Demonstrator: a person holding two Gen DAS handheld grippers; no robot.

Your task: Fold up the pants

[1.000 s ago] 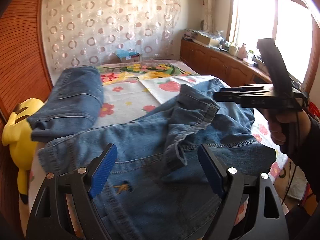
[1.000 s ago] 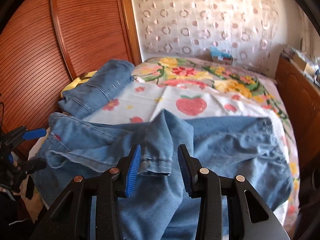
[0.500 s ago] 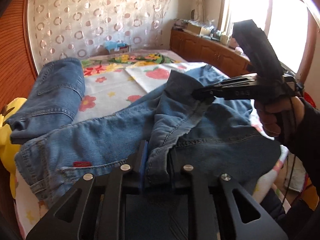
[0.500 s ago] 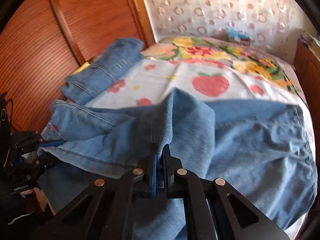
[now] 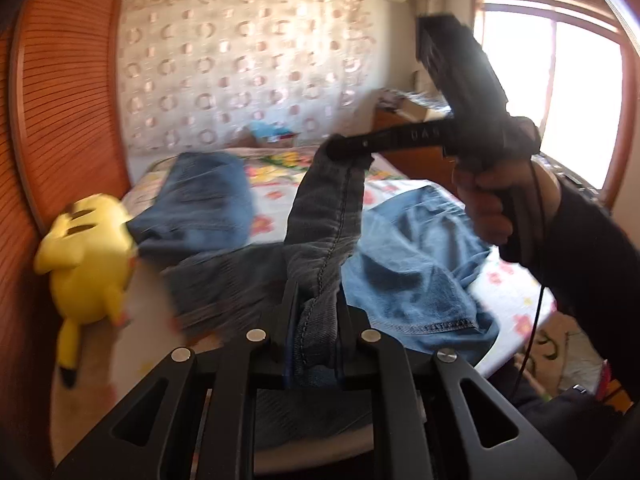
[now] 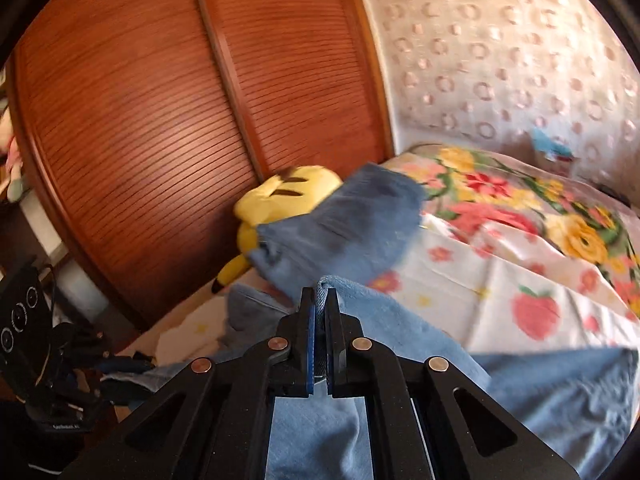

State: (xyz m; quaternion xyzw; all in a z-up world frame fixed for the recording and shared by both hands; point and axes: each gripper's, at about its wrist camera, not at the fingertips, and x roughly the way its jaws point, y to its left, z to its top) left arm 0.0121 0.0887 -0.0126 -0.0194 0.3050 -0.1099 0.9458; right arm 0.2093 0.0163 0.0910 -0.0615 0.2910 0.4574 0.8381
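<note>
Left claw (image 5: 314,320): jaws drawn in tight on a bunched, seamed strip of the blue jeans (image 5: 320,240), denim filling the gap between the fingers. From this claw the strip runs up and away, taut, to the right claw (image 5: 344,150), which sits higher and farther off in the left wrist view and is clamped on the other end of the same strip. The right hand (image 5: 492,204) grips its handle.

Right claw (image 6: 319,320), own view: fingers nearly together, a folded edge of the jeans (image 6: 400,328) pinched between the blue pads (image 6: 310,344). The rest of the garment hangs below and spreads to the right of this claw onto the bed (image 6: 500,264). The left claw (image 6: 120,368) shows low at the far left, its tips dark and unclear there.

Beyond the right claw, a second pair of jeans (image 6: 340,232), folded, lies on the floral bedsheet. Left of that, a yellow plush toy (image 6: 280,196) rests against the slatted wooden door (image 6: 160,120). Farthest back, a patterned curtain (image 6: 500,60) covers the wall. Both views are motion-blurred.
</note>
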